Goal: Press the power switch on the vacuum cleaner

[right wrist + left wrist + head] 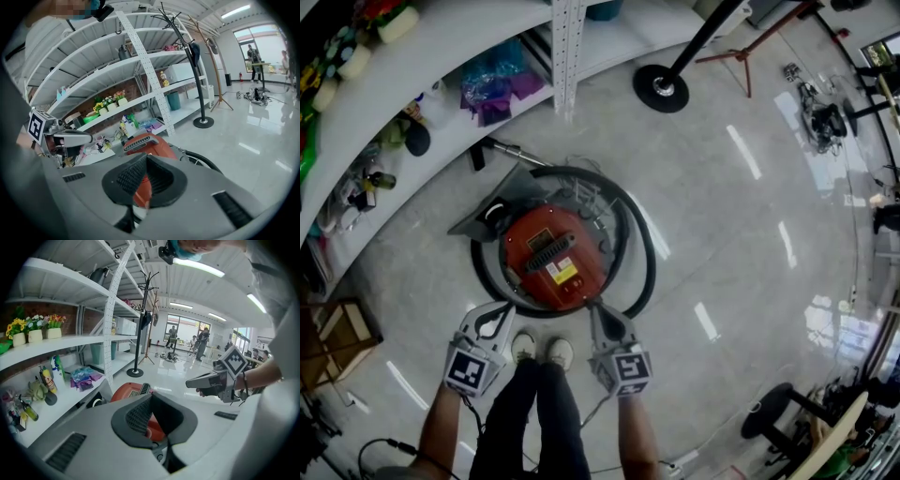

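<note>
A round red vacuum cleaner (551, 253) with a black handle stands on the pale floor, ringed by its black hose (643, 253). It also shows past the jaws in the left gripper view as the vacuum cleaner (131, 391), and in the right gripper view as the vacuum cleaner (151, 142). My left gripper (508, 307) hangs just short of its near left edge, jaws shut and empty. My right gripper (596, 307) hovers at the near right edge, also shut with nothing held. Neither touches the vacuum. I cannot pick out the power switch.
White shelving (412, 70) with bottles, bags and flower pots curves along the left. A coat stand base (661, 87) is behind the vacuum, a wooden crate (333, 337) at left, a black stool (769, 412) at lower right. The person's shoes (541, 349) are just behind the grippers.
</note>
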### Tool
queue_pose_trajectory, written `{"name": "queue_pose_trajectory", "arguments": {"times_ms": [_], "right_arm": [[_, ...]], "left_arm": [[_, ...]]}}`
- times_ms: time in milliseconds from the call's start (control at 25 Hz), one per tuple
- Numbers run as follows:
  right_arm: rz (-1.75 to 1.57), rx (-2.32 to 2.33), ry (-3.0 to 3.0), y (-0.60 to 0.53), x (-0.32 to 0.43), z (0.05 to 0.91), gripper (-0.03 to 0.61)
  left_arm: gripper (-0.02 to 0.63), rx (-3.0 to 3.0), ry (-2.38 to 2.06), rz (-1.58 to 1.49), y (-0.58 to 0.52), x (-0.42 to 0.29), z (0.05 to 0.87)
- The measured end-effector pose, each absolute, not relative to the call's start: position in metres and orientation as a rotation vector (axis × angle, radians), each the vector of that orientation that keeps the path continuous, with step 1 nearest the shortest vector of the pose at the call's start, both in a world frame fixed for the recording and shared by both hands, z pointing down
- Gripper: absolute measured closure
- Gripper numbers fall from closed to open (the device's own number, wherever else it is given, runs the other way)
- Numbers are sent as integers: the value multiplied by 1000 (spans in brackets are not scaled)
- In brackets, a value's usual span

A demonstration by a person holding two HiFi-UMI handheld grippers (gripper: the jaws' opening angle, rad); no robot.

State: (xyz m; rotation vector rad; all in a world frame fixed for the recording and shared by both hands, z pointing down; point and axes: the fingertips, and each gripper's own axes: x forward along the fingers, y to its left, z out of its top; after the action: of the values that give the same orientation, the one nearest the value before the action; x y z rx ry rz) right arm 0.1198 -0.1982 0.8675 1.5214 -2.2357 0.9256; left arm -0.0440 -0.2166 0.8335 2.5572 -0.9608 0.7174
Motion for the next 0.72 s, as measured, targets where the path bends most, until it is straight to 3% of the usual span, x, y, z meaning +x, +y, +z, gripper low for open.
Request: {"name": "queue_pose_trajectory", "arguments": {"times_ms": [720], "right_arm": [[936, 1494, -2224, -223, 105, 911, 566]], "left_arm": [[607, 2542, -968, 669, -216, -45, 853]]}}
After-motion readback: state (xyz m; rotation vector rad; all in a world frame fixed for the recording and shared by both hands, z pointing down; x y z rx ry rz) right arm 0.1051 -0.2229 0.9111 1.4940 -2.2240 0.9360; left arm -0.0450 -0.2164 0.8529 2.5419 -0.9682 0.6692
